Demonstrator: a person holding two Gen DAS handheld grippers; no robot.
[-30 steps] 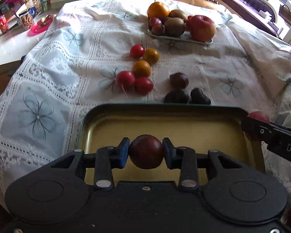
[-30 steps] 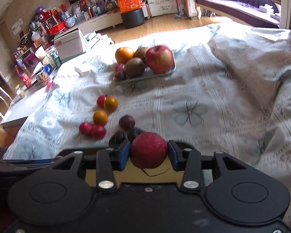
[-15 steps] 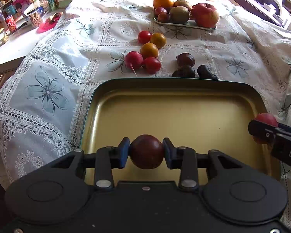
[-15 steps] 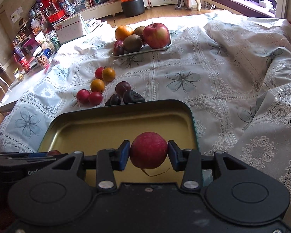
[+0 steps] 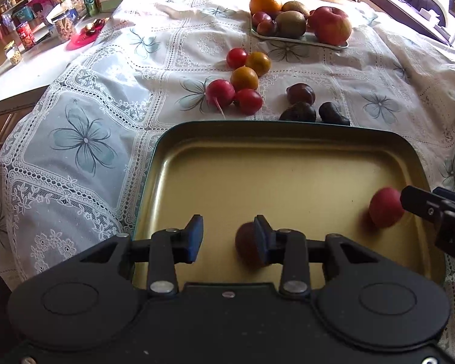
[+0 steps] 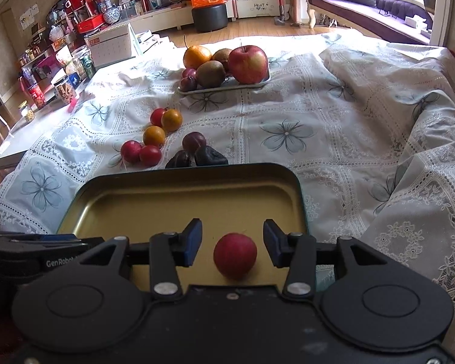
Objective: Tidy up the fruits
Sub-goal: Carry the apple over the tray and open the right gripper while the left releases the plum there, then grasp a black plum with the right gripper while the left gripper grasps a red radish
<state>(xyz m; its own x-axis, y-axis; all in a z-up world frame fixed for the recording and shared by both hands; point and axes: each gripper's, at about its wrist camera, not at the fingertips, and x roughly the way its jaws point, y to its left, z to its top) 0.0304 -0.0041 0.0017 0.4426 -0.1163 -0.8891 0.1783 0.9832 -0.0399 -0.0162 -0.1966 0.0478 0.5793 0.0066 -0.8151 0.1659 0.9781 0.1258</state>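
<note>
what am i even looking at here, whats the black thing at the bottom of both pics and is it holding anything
The black thing is a hand-held gripper: a two-finger clamp that a person carries, one in each hand. There is no robot arm. Each picture comes from a camera on one clamp that looks forward along its fingers, so one view belongs to the left hand-held gripper and one to the right hand-held gripper.

Both hang over a gold tray on a lace tablecloth. Both are open and hold nothing. A dark plum lies in the tray by the left one's fingers, and a red fruit lies between the right one's fingers.

Beyond the tray lie loose small fruits, red, orange and dark. Farther back, a plate carries an apple, kiwis and an orange.
</note>
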